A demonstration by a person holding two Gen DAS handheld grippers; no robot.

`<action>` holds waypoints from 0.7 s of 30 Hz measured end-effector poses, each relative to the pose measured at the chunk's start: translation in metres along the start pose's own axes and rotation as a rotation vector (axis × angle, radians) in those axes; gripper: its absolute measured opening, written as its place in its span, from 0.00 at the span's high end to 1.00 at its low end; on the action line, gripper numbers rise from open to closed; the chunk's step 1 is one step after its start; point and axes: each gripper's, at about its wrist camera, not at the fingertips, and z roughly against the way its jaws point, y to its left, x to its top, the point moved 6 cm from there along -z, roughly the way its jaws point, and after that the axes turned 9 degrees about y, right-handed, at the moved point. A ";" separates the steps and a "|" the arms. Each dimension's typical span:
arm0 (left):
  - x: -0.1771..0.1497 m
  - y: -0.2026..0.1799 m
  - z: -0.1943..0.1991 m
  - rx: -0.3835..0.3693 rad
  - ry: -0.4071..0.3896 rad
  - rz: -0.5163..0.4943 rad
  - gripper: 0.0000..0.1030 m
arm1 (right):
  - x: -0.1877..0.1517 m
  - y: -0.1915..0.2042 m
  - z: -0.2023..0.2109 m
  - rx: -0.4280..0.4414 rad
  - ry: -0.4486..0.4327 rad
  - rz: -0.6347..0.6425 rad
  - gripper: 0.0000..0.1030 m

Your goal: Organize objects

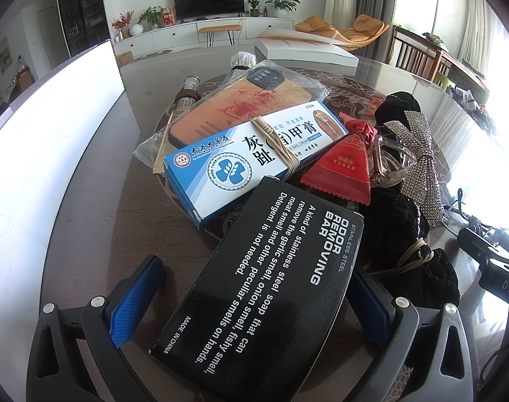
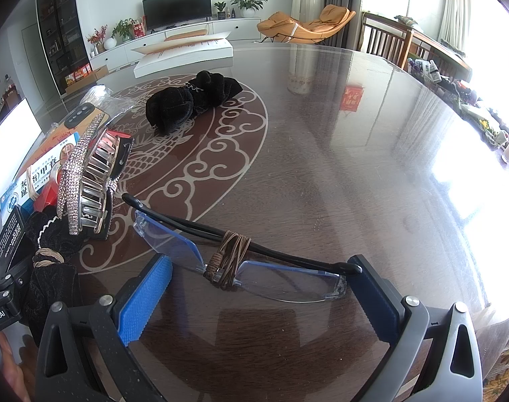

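Both my grippers sit spread wide over a glass-topped table (image 2: 338,140), each with an object between its pads but nothing pinched.

My left gripper (image 1: 254,305) has its jaws apart around a black box (image 1: 261,288); the left pad stands clear of it, and the right pad is partly hidden behind the box, so I cannot tell whether that side touches. Beyond it lie a blue-and-white box (image 1: 254,157) bound with a cord, a bagged orange phone case (image 1: 241,107), a red packet (image 1: 344,167) and a rhinestone hair clip (image 1: 422,157). My right gripper (image 2: 259,296) is open around folded glasses (image 2: 241,261) wrapped with brown cord; 1 end lies against the right pad, the left pad just beside a lens. A black cloth bundle (image 2: 190,104) sits well apart, farther back.
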 end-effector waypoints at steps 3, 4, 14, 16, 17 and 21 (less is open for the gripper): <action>0.000 0.000 0.000 -0.001 0.000 0.000 0.00 | 0.000 0.000 0.000 0.000 0.000 0.000 0.00; 0.000 0.000 0.000 -0.001 0.000 0.000 0.00 | 0.000 0.000 0.000 0.000 0.000 0.000 0.00; 0.001 -0.001 0.001 0.000 0.000 0.000 0.00 | 0.000 0.000 0.000 0.000 0.000 0.000 0.00; 0.000 -0.001 0.002 -0.003 0.015 -0.011 0.00 | 0.000 0.000 0.000 0.000 0.000 0.000 0.00; -0.002 -0.002 0.002 -0.010 0.032 -0.035 0.00 | 0.000 0.000 0.000 0.000 0.000 0.000 0.00; -0.018 0.004 0.009 -0.052 0.132 -0.131 0.00 | 0.000 0.000 0.000 0.003 0.000 0.000 0.00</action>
